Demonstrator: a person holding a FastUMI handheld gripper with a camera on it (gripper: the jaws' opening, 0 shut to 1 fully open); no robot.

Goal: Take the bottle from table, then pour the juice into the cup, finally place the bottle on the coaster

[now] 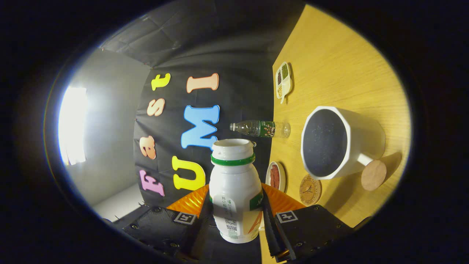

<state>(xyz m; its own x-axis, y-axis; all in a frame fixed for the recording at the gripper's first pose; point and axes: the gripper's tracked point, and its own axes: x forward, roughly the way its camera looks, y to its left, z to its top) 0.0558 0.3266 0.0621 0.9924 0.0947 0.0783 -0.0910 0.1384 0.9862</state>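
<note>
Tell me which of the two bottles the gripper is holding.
The white bottle with the green neck ring, clamped between the gripper fingers. The clear plastic bottle stands on the table beyond.

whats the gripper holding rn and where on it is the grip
The gripper is shut on the white juice bottle, its two fingers pressing the lower body from either side, below the green ring and open mouth.

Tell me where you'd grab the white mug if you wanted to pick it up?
Probably by its handle, the stub ending in a round wooden-looking disc that juts from the white mug on the side near the coaster. The body looks too wide for the fingers, so come at the handle from that side. For now the gripper is shut on the white bottle.
</note>
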